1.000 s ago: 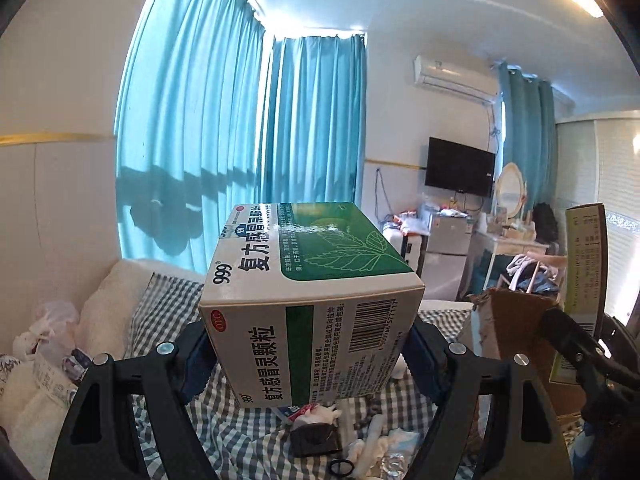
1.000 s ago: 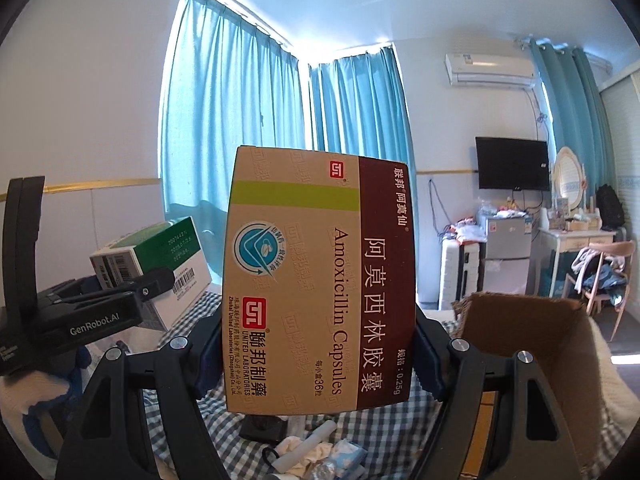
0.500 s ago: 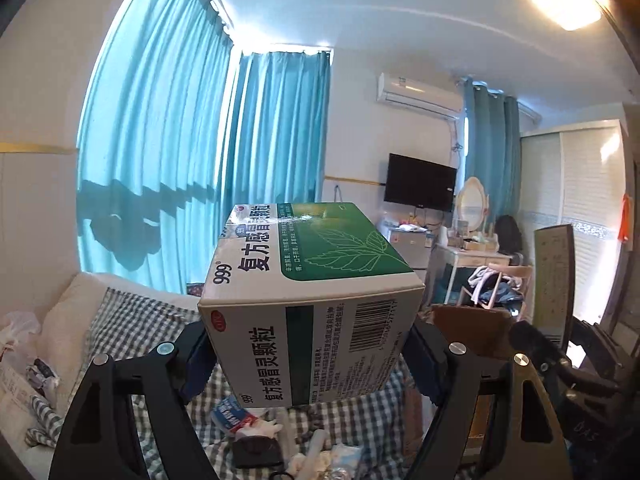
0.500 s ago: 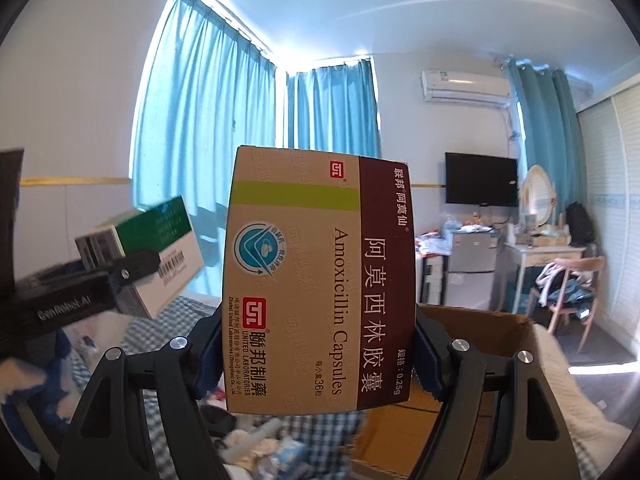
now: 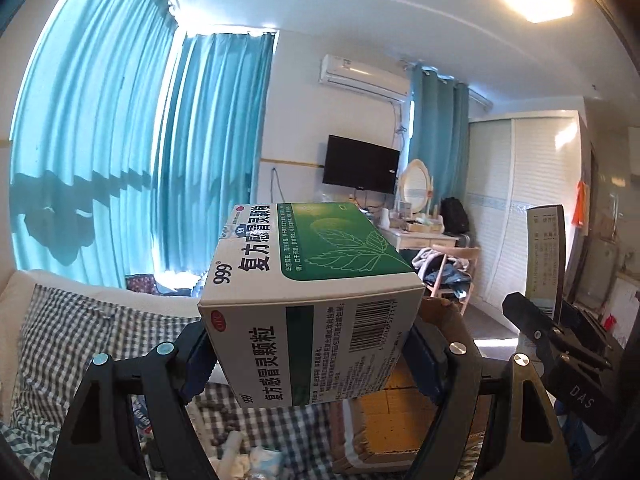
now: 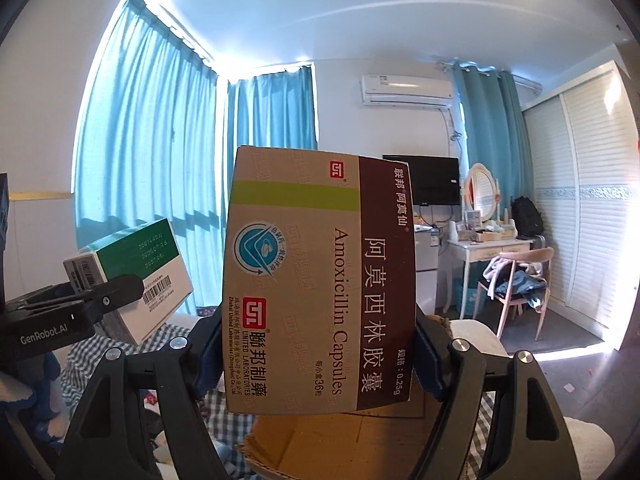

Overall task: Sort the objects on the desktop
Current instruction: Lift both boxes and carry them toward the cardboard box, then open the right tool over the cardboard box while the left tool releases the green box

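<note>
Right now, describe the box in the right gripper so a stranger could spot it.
Over the open cardboard carton, the right gripper clamps the amoxicillin box upright. It is tan and maroon; the neighbouring green-and-white box sits in the left gripper.

Medicine carton, centre frame: we see a white-and-green cardboard medicine box with black lettering.
Capsule carton: we see a tan-and-maroon cardboard box with a lime band.
Bedding, lower left: blue-and-white checked cloth.
Drapes, upper left: plain teal curtains.
</note>
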Demonstrator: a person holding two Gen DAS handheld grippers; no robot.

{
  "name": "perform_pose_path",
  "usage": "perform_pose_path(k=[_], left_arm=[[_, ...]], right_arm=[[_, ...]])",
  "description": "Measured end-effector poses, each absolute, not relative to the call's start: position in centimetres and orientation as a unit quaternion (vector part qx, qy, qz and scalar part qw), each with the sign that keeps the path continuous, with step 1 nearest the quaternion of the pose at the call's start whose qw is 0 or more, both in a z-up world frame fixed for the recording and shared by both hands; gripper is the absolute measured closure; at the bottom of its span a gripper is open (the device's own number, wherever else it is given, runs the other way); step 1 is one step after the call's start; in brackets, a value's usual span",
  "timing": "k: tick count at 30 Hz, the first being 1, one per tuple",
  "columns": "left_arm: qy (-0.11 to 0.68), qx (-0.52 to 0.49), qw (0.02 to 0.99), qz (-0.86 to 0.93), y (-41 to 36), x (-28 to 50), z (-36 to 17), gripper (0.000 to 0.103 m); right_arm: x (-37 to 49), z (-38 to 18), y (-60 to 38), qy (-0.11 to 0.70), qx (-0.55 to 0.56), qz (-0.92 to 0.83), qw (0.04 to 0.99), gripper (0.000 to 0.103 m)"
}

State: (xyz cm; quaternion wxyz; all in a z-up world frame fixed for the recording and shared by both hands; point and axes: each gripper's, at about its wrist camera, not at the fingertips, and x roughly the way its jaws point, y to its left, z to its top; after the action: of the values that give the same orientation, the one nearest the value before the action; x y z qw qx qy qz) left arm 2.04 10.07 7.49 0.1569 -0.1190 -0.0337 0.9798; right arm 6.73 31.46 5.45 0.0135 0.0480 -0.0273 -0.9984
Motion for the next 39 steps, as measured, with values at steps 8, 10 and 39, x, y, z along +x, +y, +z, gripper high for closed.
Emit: perform_pose_path(k=[8,10,39], left_arm=[[-0.011,-0.131,0.198,0.971,15.3,0.5,6.9,0.021],[-0.01,-0.134,0.206,0.969,16.3,-0.1,6.6,0.021],[0.036,-0.28,0.255,0.925,26.9,-9.6,-4.1,0.019]], right_arm=[[5.9,4.6,35.6,-0.06,0.072,-0.995,-0.013,0.027],[5.9,4.1,36.3,-0.063,0.08,-0.995,-0.021,0.027],[-3.3,-6.7,43.8,-0.089,0.29,-0.95,-0.081,0.064]])
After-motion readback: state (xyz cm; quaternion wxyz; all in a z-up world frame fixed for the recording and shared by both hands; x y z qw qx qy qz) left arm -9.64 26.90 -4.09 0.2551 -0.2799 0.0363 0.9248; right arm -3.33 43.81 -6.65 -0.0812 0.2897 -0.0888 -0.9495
